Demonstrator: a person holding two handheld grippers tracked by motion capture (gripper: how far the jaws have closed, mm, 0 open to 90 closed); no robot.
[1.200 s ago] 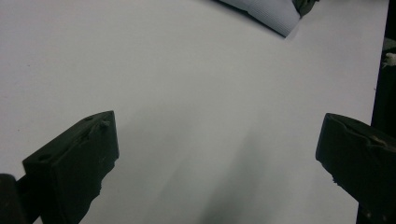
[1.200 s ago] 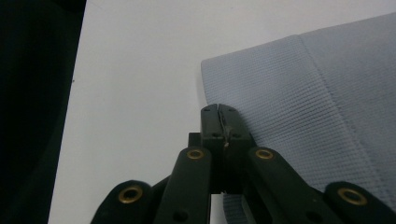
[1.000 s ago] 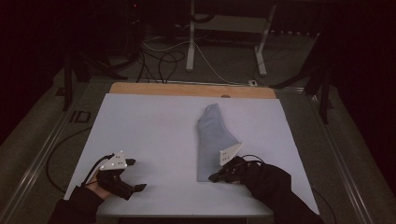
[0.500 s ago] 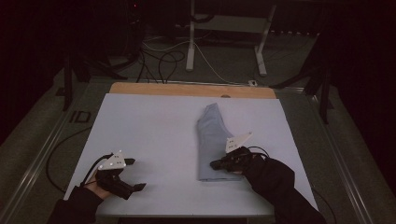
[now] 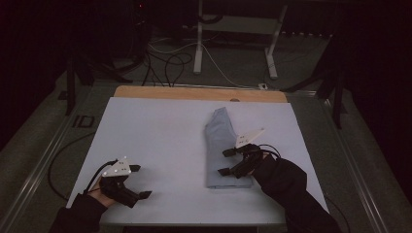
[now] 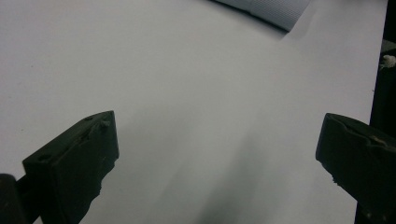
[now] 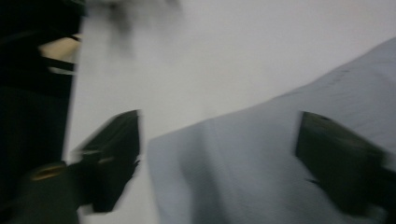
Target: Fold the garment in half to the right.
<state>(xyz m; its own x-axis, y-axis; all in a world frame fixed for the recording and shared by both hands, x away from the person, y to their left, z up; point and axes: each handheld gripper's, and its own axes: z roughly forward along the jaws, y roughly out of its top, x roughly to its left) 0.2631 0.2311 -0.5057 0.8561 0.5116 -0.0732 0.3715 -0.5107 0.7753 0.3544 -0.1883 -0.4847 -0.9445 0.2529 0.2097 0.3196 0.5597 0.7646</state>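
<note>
Both jaws of the right gripper (image 5: pixel 227 162) stand wide apart, hovering over the near right part of the folded cloth (image 5: pixel 221 145) and gripping nothing (its own view is blurred, yet shows cloth between the jaws). I judge the folding well along: the cloth already lies as a narrow folded strip, and what seems left is another fold or a tidy-up. It is pale blue-grey, finely ribbed, its far end slanted. Well to the left of the cloth, the left gripper (image 5: pixel 137 181) rests idle, jaws apart, over the bare white table (image 5: pixel 155 126).
</note>
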